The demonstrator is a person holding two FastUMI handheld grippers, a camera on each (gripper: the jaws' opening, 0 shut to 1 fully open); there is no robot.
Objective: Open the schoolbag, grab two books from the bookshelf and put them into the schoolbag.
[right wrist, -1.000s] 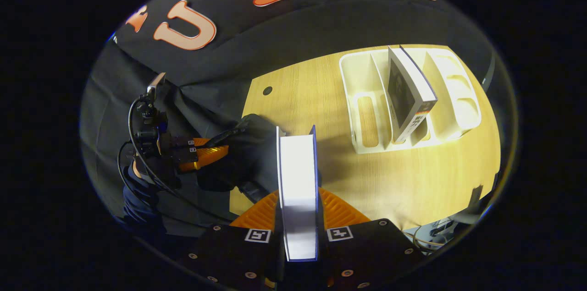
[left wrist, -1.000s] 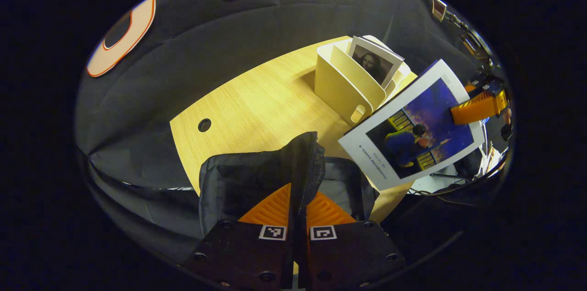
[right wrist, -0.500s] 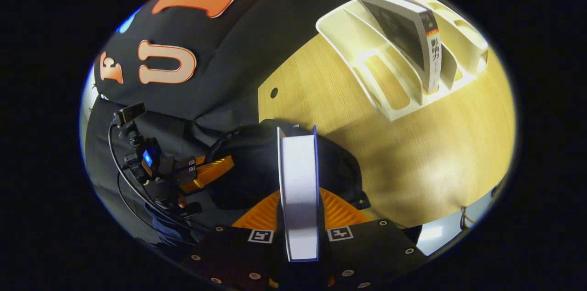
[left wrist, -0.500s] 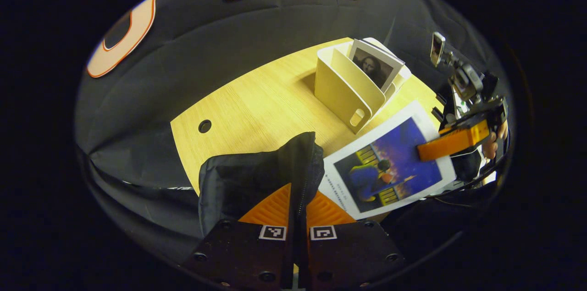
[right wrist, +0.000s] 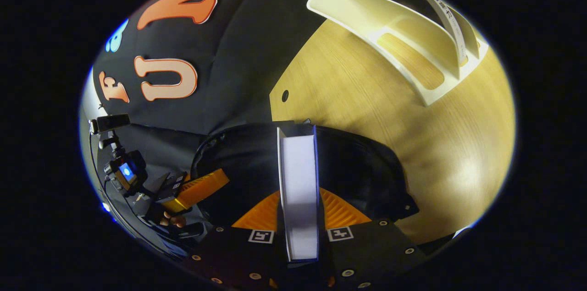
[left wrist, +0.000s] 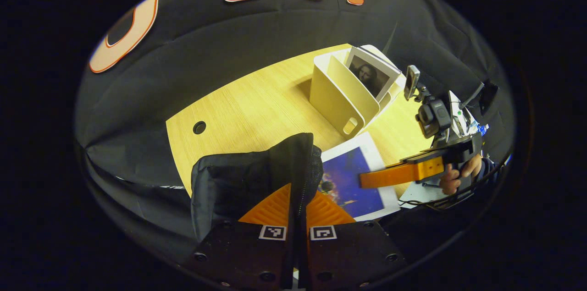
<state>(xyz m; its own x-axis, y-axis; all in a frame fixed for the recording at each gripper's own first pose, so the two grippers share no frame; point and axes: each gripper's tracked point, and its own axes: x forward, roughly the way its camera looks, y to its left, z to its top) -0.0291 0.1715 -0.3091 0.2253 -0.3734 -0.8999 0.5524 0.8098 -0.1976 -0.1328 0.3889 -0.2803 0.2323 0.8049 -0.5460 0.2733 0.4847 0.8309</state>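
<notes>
The black schoolbag (left wrist: 238,181) lies at the near edge of the wooden table. My left gripper (left wrist: 298,199) is shut on the bag's zipped rim and holds the flap up. My right gripper (right wrist: 298,204) is shut on a book with a blue cover (right wrist: 298,181), seen edge-on over the bag's dark opening (right wrist: 357,167). In the left gripper view the book (left wrist: 351,181) lies nearly flat with its leading end behind the raised flap, and the right gripper (left wrist: 394,174) clamps it. A second book with a portrait cover (left wrist: 369,75) stands in the cream bookshelf (left wrist: 337,98).
The bookshelf (right wrist: 403,43) stands at the far right of the table (left wrist: 247,107). A round cable hole (left wrist: 199,127) is in the tabletop near the left edge. A hand (left wrist: 456,176) holds the right gripper beyond the table's right edge.
The right gripper has brought the blue book down and leftward from beside the bookshelf to the bag's opening, tilting it flatter. The left gripper keeps holding the flap up.
</notes>
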